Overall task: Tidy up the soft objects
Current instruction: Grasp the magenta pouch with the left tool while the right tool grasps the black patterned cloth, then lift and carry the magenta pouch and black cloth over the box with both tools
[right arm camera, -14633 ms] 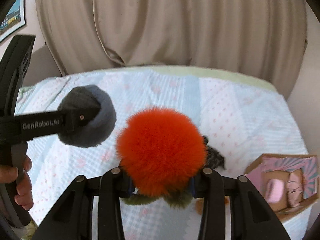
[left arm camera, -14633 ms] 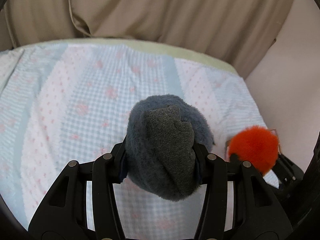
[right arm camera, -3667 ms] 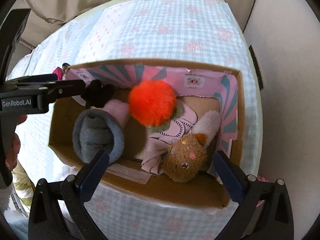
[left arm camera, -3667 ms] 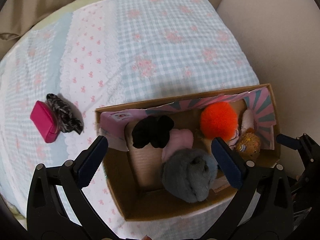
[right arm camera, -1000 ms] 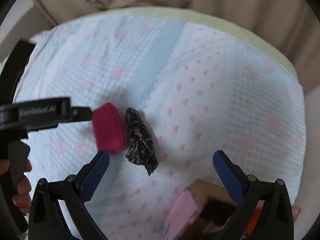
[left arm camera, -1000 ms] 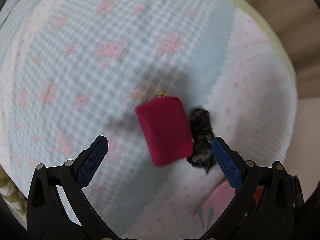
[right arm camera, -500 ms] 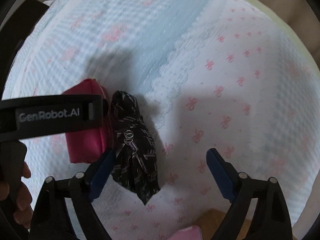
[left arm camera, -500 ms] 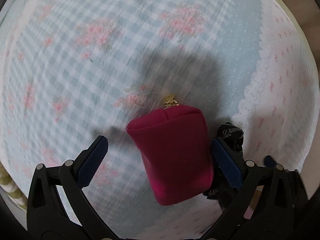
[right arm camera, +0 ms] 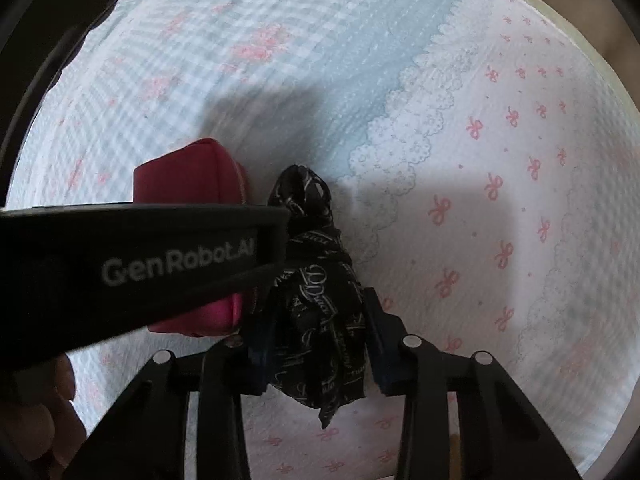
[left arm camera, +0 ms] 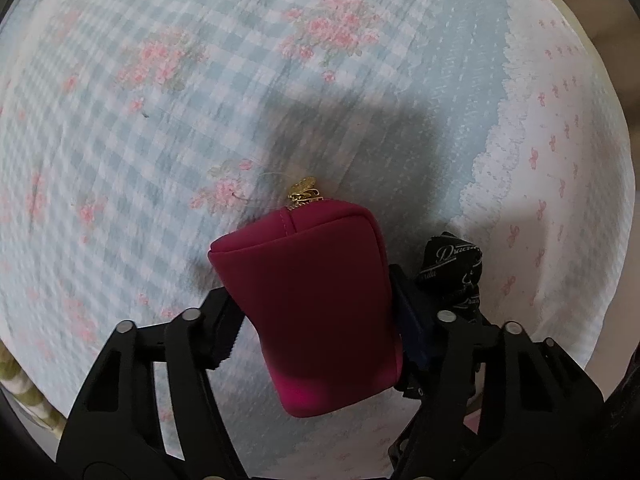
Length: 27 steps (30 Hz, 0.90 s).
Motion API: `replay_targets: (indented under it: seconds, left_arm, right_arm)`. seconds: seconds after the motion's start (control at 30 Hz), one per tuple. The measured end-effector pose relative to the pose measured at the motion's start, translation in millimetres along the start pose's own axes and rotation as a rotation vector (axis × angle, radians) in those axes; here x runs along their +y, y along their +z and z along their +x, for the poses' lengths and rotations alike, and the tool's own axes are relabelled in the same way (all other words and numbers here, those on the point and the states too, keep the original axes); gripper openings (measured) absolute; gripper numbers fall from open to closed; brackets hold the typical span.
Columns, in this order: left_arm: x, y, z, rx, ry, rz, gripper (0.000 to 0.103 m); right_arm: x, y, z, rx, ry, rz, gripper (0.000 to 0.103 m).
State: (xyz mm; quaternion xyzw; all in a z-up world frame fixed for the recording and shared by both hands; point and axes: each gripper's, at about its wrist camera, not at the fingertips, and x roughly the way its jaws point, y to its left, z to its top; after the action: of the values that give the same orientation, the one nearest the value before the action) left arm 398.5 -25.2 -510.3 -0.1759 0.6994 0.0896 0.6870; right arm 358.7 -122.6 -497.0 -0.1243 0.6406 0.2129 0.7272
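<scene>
Bed under a blue-gingham and pink-bow bedspread (left arm camera: 168,128), we log our left gripper (left arm camera: 316,304), jaws clamped on a magenta zip pouch (left arm camera: 316,304), our right gripper (right arm camera: 316,340), jaws gripping a black printed cloth bundle (right arm camera: 316,288) just beside it.

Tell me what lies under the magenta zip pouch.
Under the magenta zip pouch, only the blue gingham bedspread shows around its edges. The patch directly beneath is covered by the pouch and the left gripper.

My left gripper (left arm camera: 316,312) clamps the pouch (left arm camera: 316,304) above the bedspread (left arm camera: 160,100), black cloth (left arm camera: 456,268) just beside.
</scene>
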Motion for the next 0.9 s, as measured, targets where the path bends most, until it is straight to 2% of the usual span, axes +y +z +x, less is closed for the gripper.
replay_targets:
  seconds: [0.23,0.37,0.5,0.67,0.9]
  left_arm:
    - [18.2,-11.2,-23.5,-0.046,-0.033,0.015,0.044]
    - [22.6,-20.9,-39.4,-0.066,-0.072,0.006,0.042]
    - [26.2,-27.6,-71.5,-0.101,-0.086,0.022,0.042]
    - [24.9,-47.4,-123.0,-0.172,-0.102,0.092,0.042]
    - [43.6,-82.0,-203.1,-0.272,-0.139,0.168,0.042]
  right_arm:
    - [-0.5,-10.4,-8.1,-0.037,0.001,0.017,0.032]
    - [-0.6,-17.7,-22.4,-0.058,-0.002,0.036,0.031]
    - [-1.6,-27.2,-44.7,-0.092,-0.013,0.060,0.031]
    - [5.1,-39.4,-85.1,-0.147,-0.025,0.105,0.031]
    - [15.0,-69.9,-168.3,-0.228,-0.072,0.191,0.031]
